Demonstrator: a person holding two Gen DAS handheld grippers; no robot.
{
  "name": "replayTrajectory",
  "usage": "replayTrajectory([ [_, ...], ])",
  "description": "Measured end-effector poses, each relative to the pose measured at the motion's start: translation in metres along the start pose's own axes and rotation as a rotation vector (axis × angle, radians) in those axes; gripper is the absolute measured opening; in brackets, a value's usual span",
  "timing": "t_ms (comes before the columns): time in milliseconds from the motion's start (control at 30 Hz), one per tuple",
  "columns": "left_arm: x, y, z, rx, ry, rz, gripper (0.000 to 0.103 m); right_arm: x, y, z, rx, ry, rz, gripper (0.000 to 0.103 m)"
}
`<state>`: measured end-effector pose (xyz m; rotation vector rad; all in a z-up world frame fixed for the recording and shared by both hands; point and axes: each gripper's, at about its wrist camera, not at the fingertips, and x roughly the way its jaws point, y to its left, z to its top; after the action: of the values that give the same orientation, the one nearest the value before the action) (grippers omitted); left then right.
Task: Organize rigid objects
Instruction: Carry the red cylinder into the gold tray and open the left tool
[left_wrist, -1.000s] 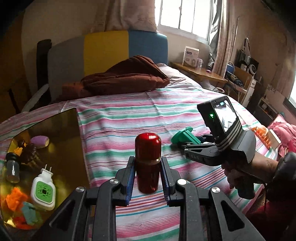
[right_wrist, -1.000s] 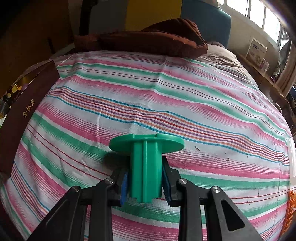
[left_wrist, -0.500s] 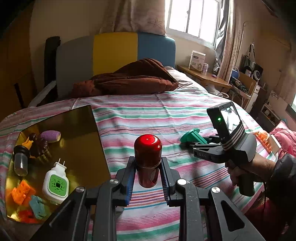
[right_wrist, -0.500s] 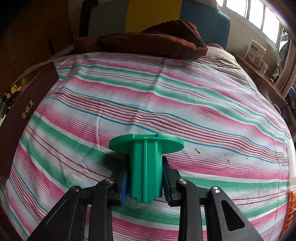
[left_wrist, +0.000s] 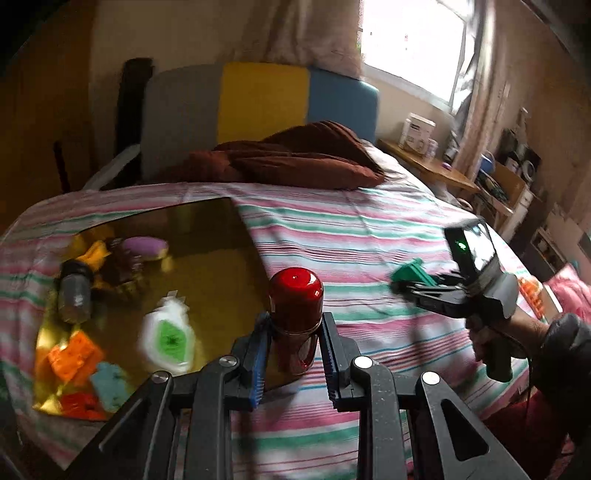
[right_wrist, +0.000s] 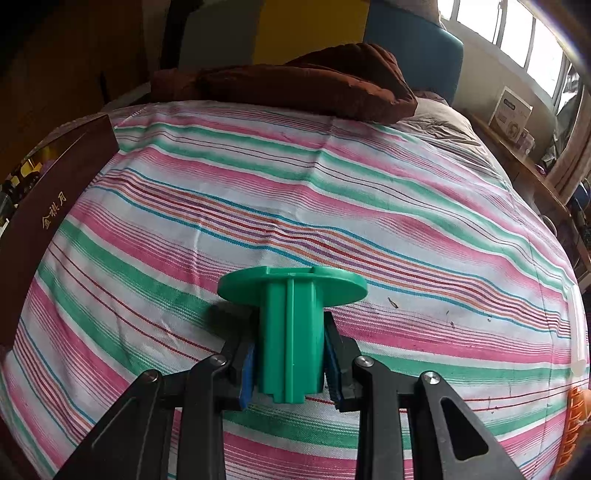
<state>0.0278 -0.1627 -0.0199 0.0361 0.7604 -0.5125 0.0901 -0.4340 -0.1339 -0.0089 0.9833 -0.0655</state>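
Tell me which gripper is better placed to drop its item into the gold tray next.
Left, probably. The left gripper holds the red bottle right at the gold tray's near edge. The right gripper, holding the green spool, sits farther away over the striped sheet.

red bottle (left_wrist: 295, 317): upright, by gold tray edge | green spool (right_wrist: 291, 332): above bedsheet
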Motion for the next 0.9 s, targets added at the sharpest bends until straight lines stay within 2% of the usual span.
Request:
replayTrajectory([
  [233, -0.037, 0.086, -0.01, -0.152, -0.034, 0.152, 0.026, -0.001, 0.003, 0.0, -0.017, -0.002, -0.016, 0.029],
  [333, -0.045, 0.13, -0.02, -0.266, -0.013, 0.213, 0.026, -0.002, 0.003, 0.0, -0.021, 0.0, -0.019, 0.029],
  [400, -0.044, 0.151, -0.025, -0.339, 0.011, 0.213, 0.026, -0.002, 0.003, 0.0, -0.024, 0.0, -0.021, 0.029],
  [500, -0.034, 0.172, -0.028, -0.423, 0.055, 0.172, 0.026, -0.002, 0.003, 0.0, -0.032, 0.0, -0.026, 0.029],
  [600, -0.022, 0.173, -0.02, -0.407, 0.066, 0.145, 0.026, -0.002, 0.004, 0.0, -0.035, 0.001, -0.032, 0.029],
  [900, 0.037, 0.164, 0.016, -0.299, 0.131, 0.147, 0.026, -0.002, 0.006, -0.001, -0.047, 0.002, -0.041, 0.029],
])
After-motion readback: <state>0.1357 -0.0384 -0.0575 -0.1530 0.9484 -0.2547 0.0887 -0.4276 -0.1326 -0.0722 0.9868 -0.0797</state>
